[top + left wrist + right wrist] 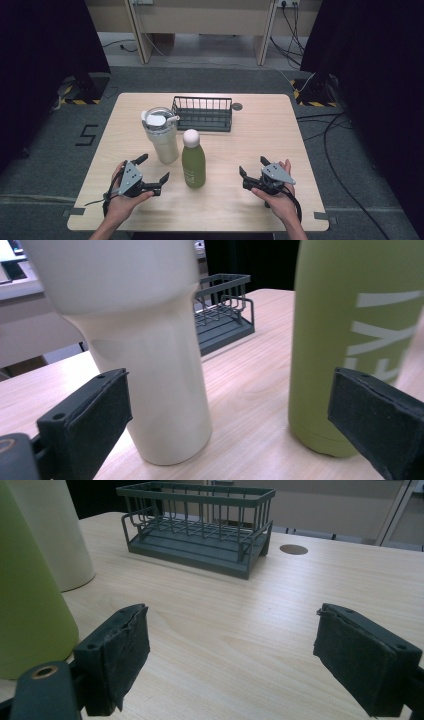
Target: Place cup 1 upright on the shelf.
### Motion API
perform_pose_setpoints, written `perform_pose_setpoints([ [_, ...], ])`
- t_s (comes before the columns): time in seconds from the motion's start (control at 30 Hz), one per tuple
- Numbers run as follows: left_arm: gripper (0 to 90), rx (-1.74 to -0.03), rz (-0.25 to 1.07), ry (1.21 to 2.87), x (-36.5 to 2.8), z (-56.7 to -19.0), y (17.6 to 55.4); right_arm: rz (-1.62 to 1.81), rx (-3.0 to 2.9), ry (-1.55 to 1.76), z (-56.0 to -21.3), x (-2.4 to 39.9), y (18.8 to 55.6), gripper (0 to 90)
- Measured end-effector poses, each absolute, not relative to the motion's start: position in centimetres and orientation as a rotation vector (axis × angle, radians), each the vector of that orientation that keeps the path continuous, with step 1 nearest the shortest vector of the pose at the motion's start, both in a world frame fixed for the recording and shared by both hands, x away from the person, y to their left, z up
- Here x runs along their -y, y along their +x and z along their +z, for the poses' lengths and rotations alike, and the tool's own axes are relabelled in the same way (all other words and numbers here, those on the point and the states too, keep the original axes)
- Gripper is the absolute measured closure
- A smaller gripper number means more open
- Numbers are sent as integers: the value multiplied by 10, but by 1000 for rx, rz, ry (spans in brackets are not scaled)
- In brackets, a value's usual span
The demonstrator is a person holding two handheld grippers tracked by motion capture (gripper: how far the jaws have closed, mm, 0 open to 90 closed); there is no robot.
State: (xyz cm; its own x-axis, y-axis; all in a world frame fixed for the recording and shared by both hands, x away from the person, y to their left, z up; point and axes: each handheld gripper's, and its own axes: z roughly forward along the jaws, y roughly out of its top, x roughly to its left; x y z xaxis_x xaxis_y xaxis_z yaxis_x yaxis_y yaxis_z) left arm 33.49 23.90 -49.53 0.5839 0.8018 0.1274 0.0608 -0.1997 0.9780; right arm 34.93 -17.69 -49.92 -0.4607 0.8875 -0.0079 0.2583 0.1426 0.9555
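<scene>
A green bottle with a white cap stands upright near the table's middle. Just left of it and slightly farther back stands a cream tumbler with a clear lid. Behind both sits a dark wire basket. My left gripper rests low at the front left, open and empty, facing the tumbler and the bottle. My right gripper is at the front right, its jaws apart with only bare table between them. The right gripper view has the basket ahead and the bottle at its left edge.
The wooden table has a round cable hole beside the basket. Bare tabletop lies between the bottle and my right gripper. Cables run over the grey floor to the right of the table.
</scene>
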Motion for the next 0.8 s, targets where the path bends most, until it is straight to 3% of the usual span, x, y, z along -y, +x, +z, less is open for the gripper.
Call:
perform_pose_setpoints([
  [0.8,35,-830,814,1657,-251,-498,395,1335,-1801,1097,-497,178,350,146],
])
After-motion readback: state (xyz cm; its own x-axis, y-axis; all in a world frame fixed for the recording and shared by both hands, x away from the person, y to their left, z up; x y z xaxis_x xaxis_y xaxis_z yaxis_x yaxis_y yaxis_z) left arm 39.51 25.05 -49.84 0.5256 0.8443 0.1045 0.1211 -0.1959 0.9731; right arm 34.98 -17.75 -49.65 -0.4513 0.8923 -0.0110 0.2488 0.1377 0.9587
